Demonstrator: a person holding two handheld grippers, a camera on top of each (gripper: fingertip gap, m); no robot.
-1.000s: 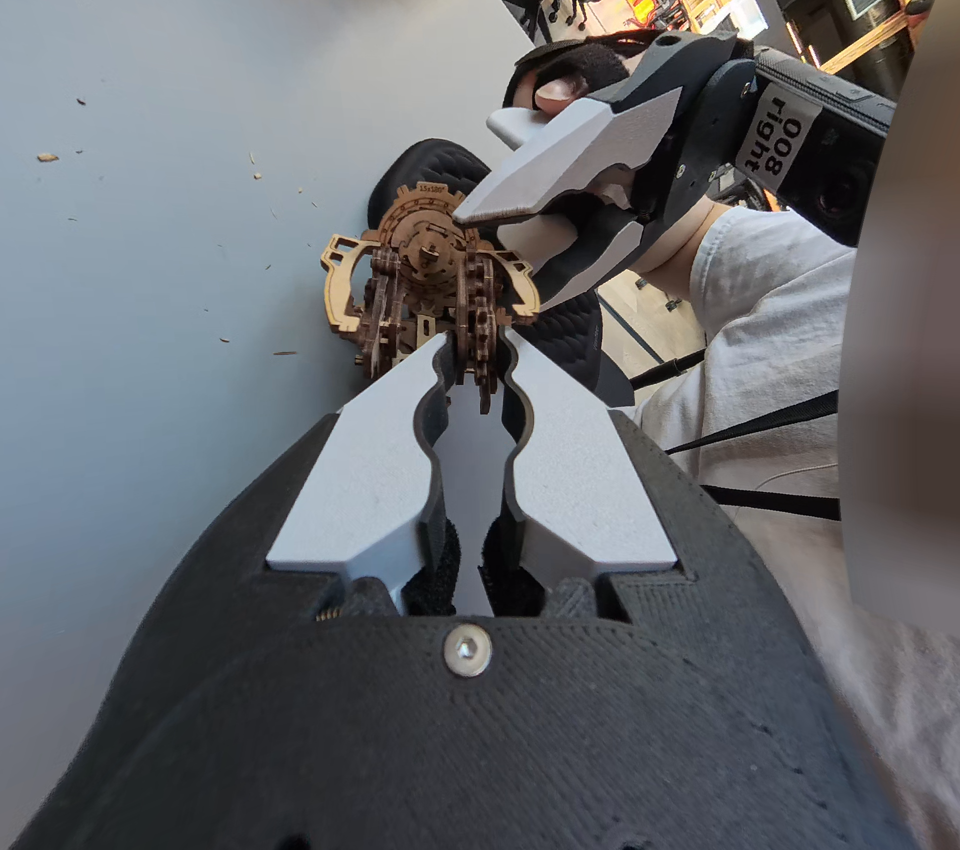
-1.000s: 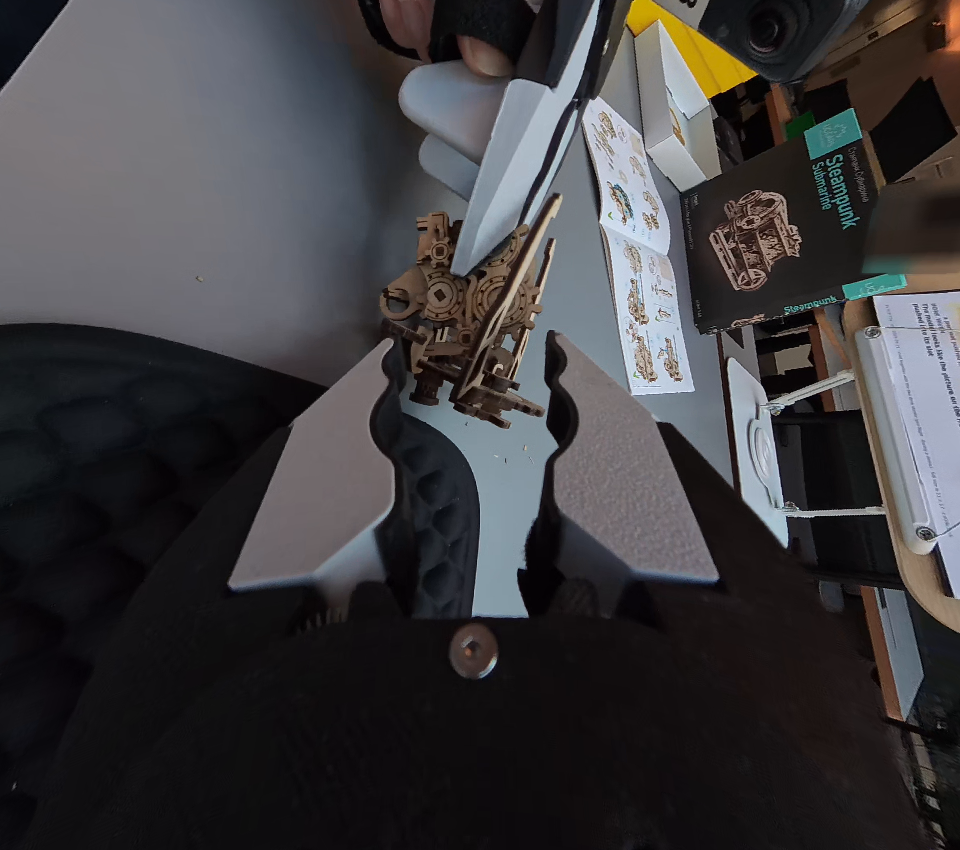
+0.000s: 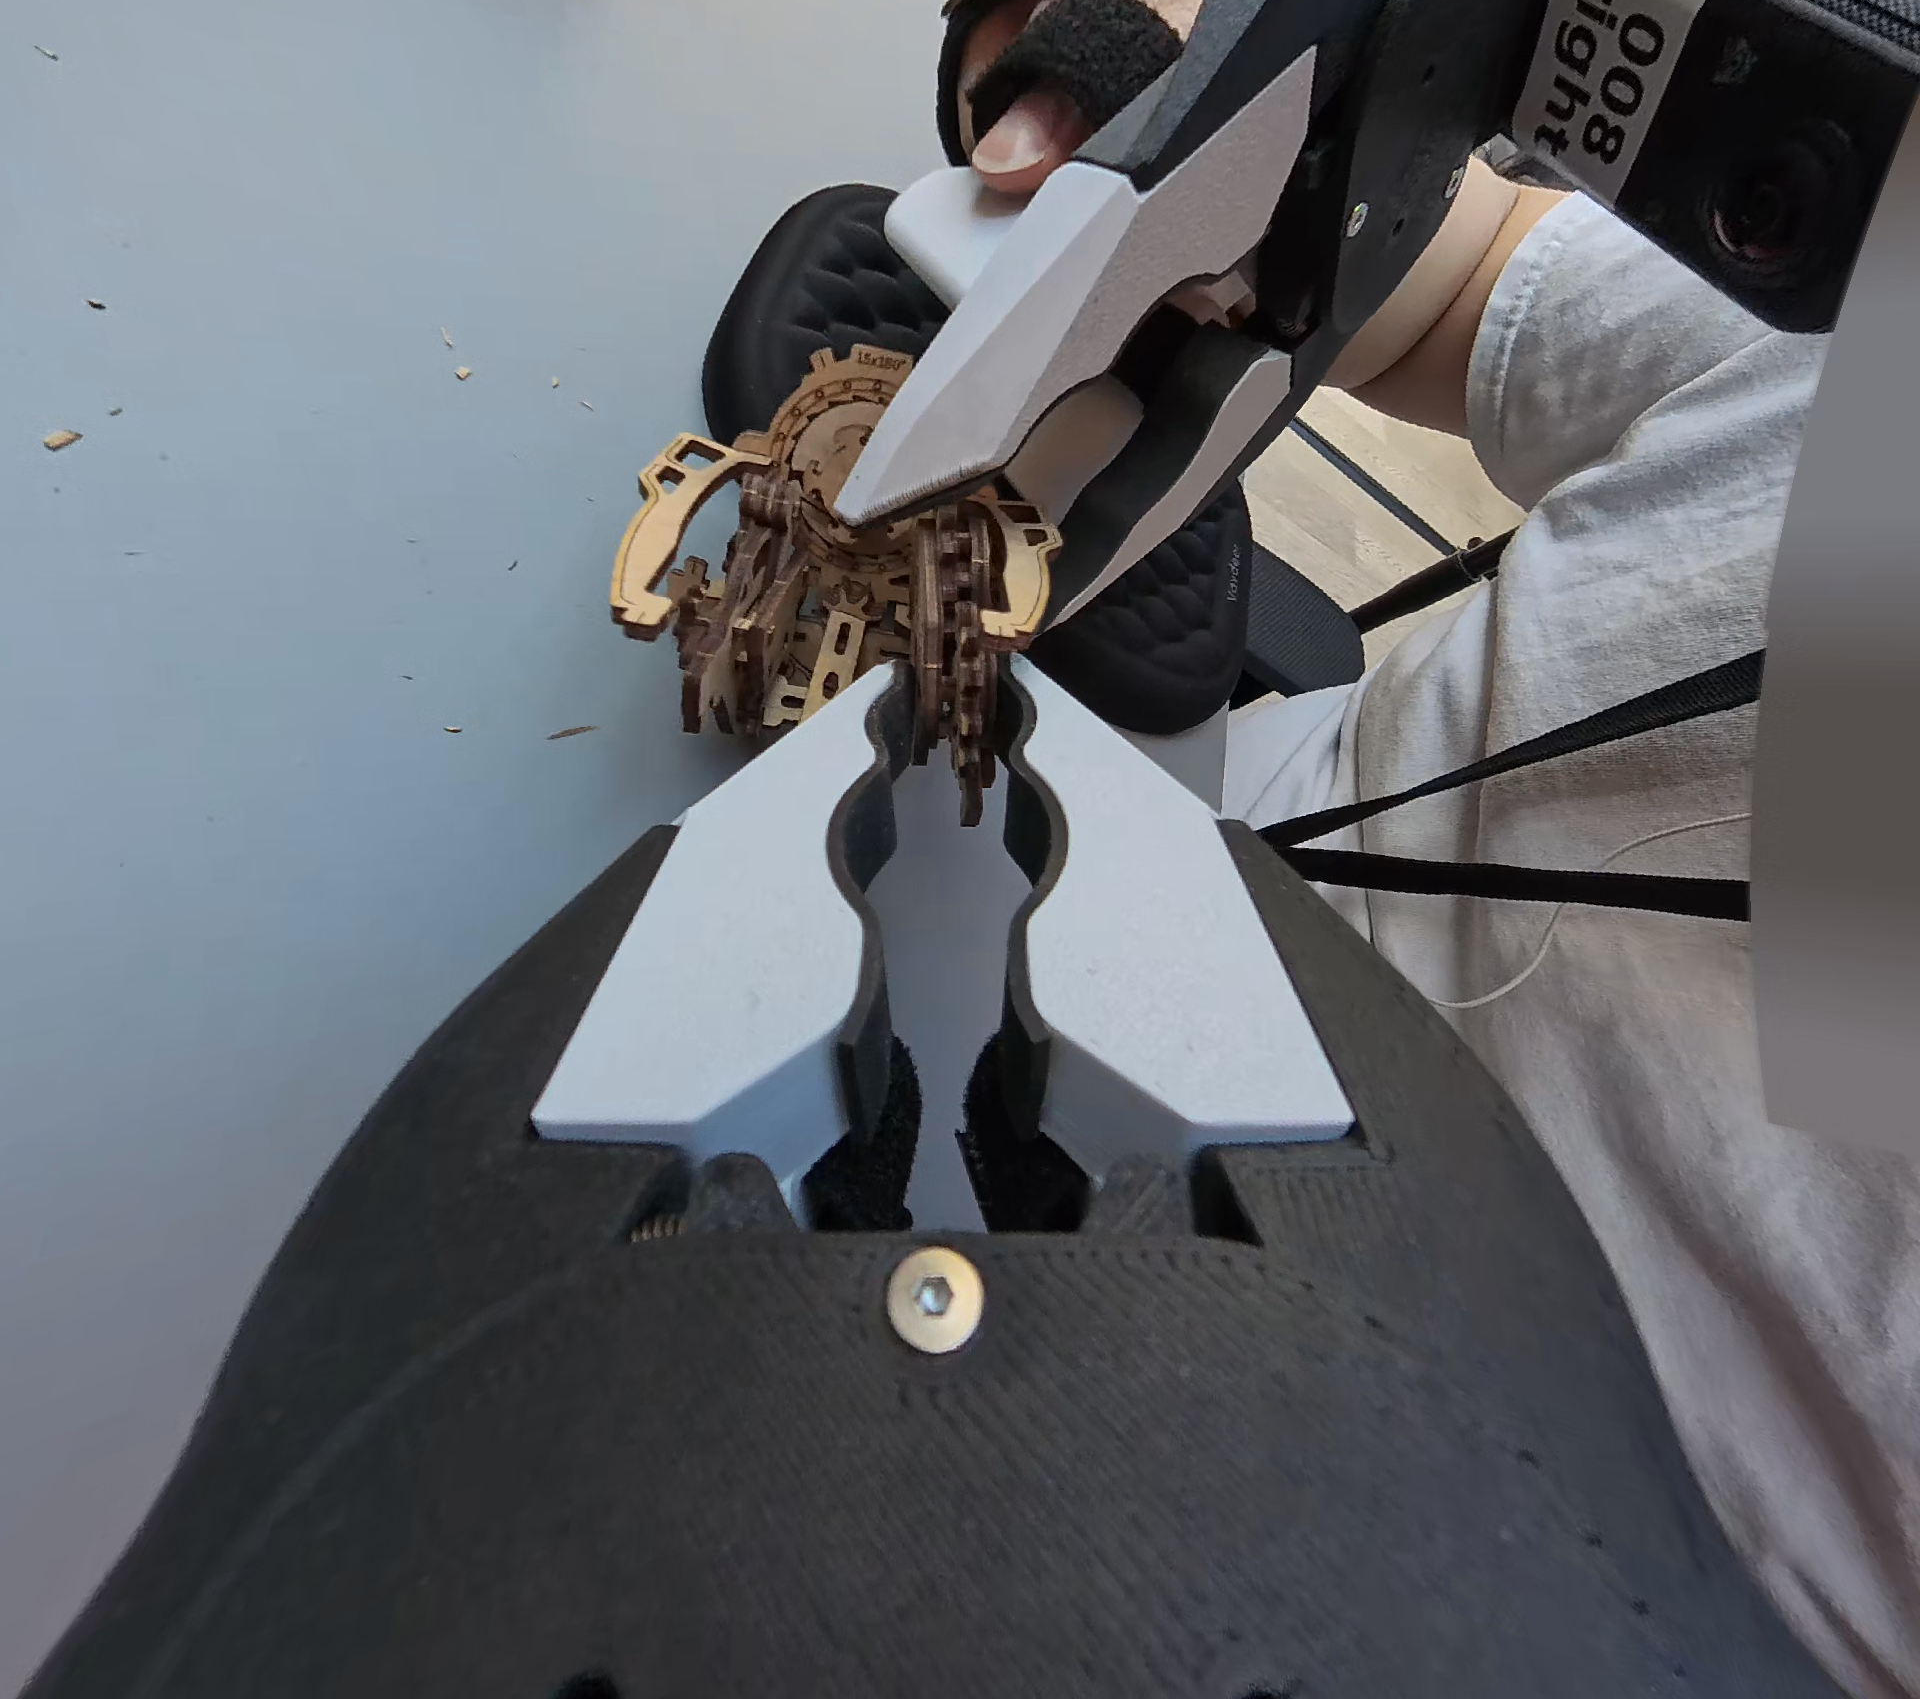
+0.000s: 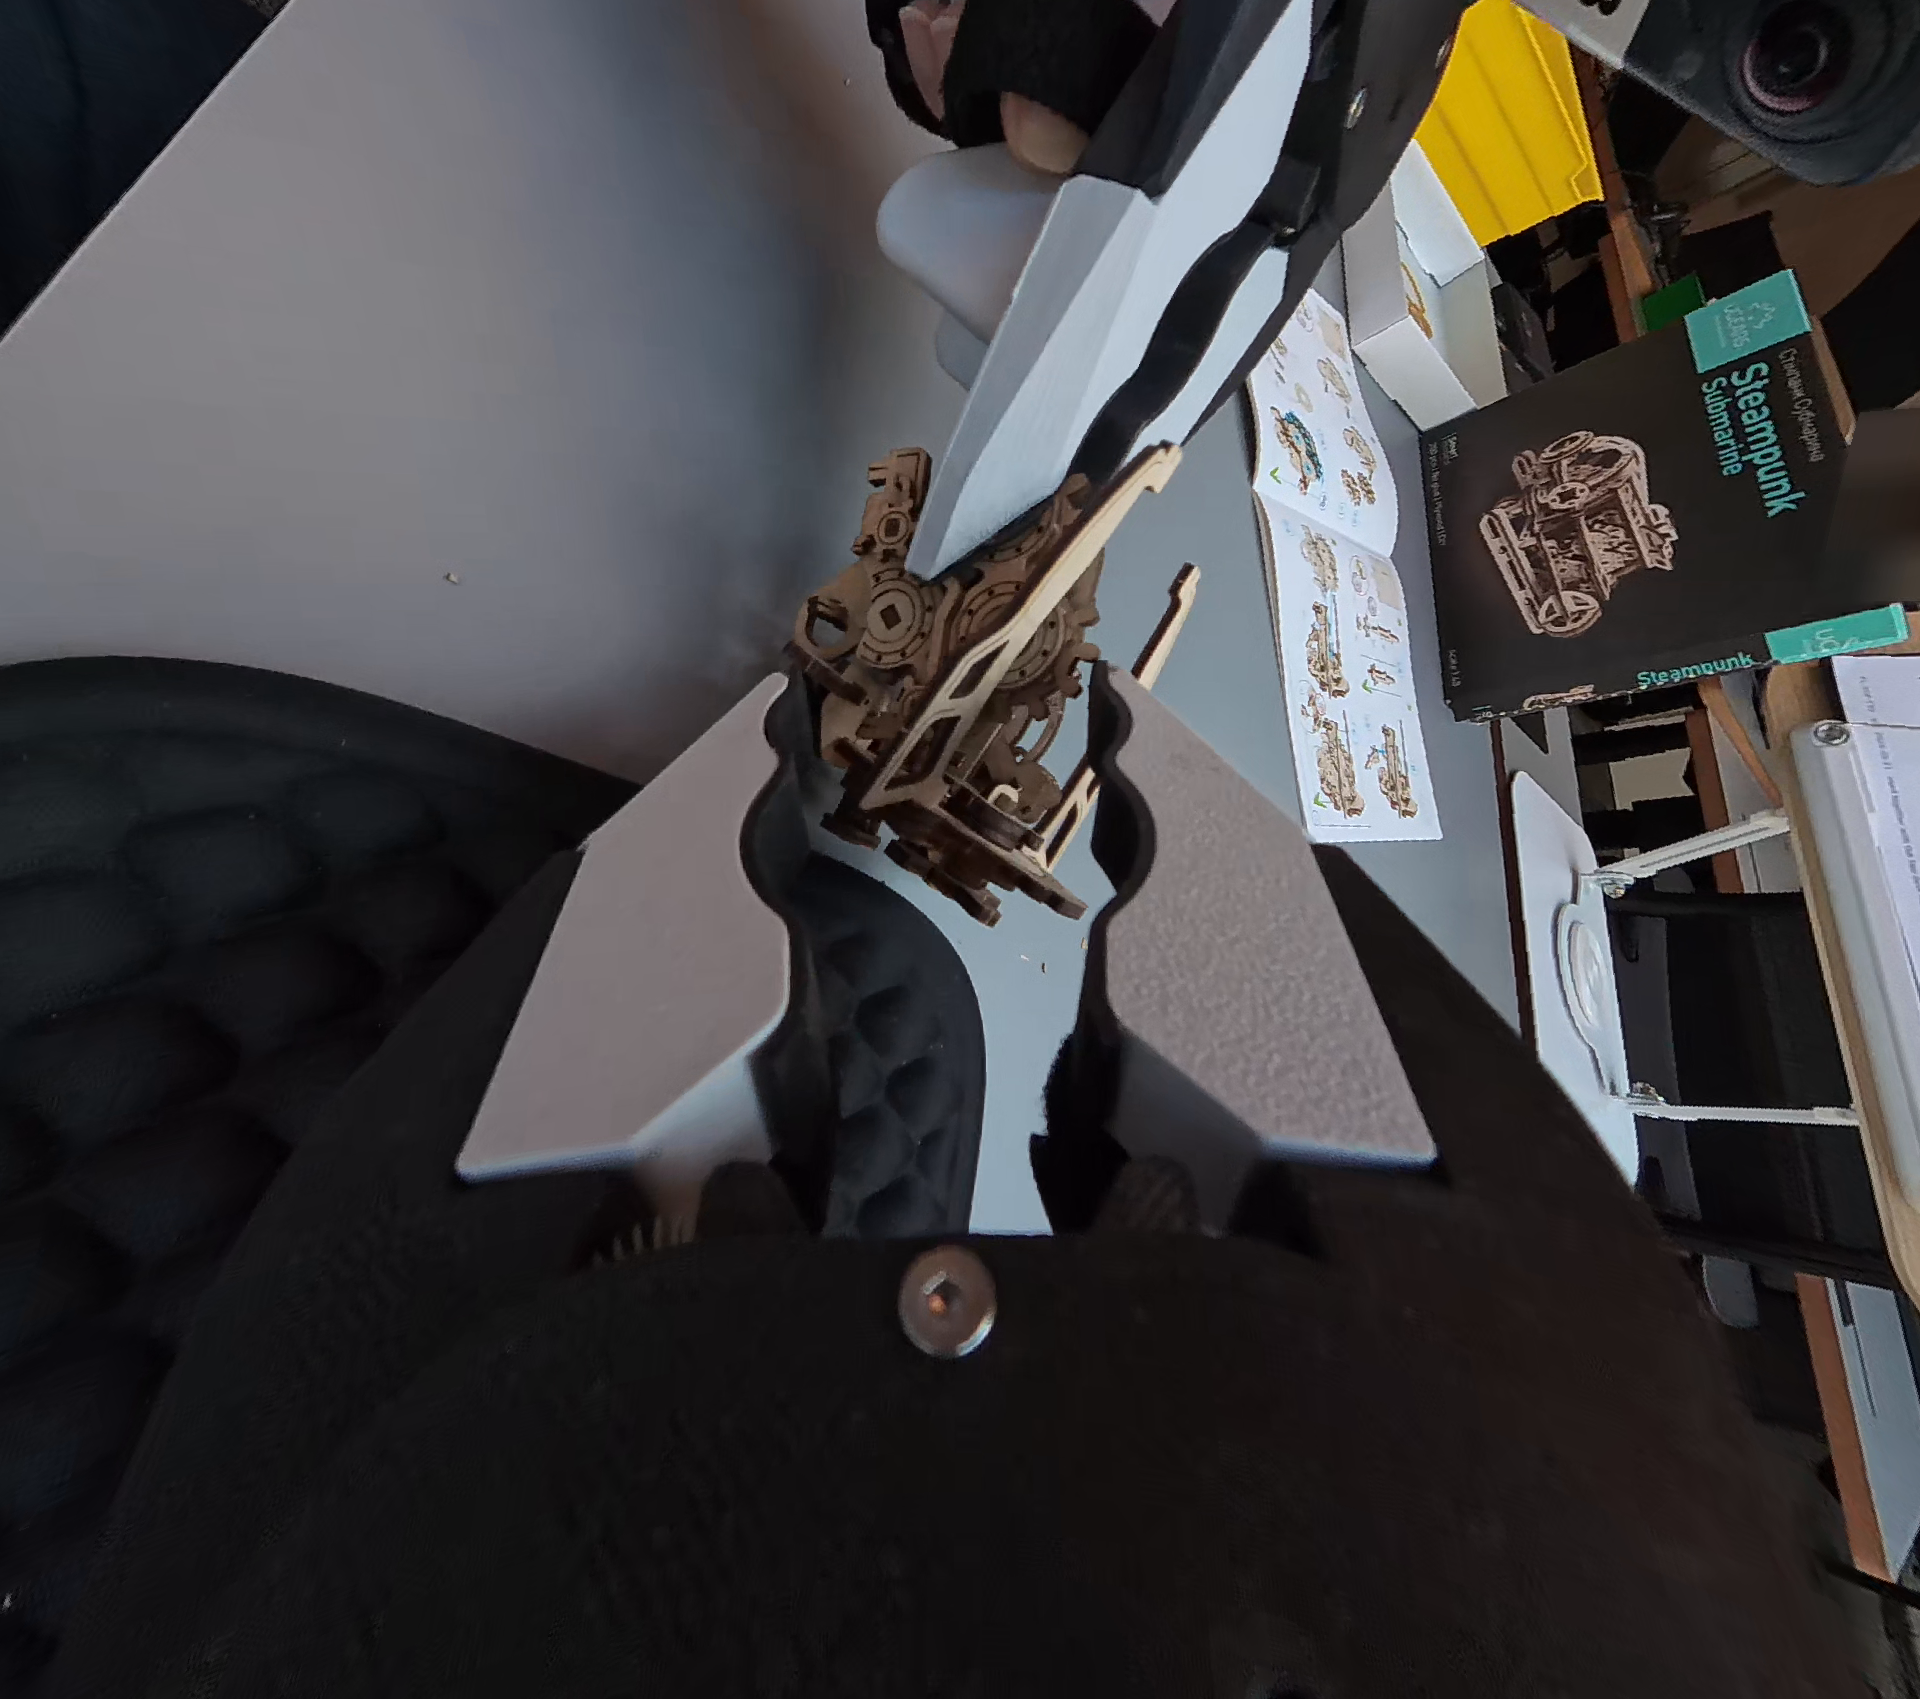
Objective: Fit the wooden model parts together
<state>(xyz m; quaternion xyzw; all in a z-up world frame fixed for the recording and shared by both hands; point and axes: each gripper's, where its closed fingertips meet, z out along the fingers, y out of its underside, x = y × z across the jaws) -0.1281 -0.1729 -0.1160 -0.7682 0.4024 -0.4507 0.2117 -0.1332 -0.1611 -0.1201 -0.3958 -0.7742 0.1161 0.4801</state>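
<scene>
The wooden model (image 3: 831, 579) is a cluster of light and dark laser-cut gears and frames, held just above the grey table (image 3: 312, 195). My left gripper (image 3: 951, 699) is shut on a dark gear stack at the model's near side. In the right wrist view the model (image 4: 956, 693) sits between the fingers of my right gripper (image 4: 940, 693), whose jaws stand wide apart on either side of it. The left gripper (image 4: 966, 537) reaches in there from the upper right and pinches the model's top. In the left wrist view the right gripper (image 3: 951, 563) straddles the model from above.
An open instruction booklet (image 4: 1340, 589), a black kit box (image 4: 1631, 527), a small white box (image 4: 1423, 319) and a yellow bin (image 4: 1507, 111) lie on the table beyond the model. A black padded chair back (image 4: 208, 870) stands at the table edge. Wood chips (image 3: 62, 439) dot the table.
My right gripper has moved forward, so the model now sits between its fingers instead of ahead of them. Its opening looks the same. My left gripper still holds the model.
</scene>
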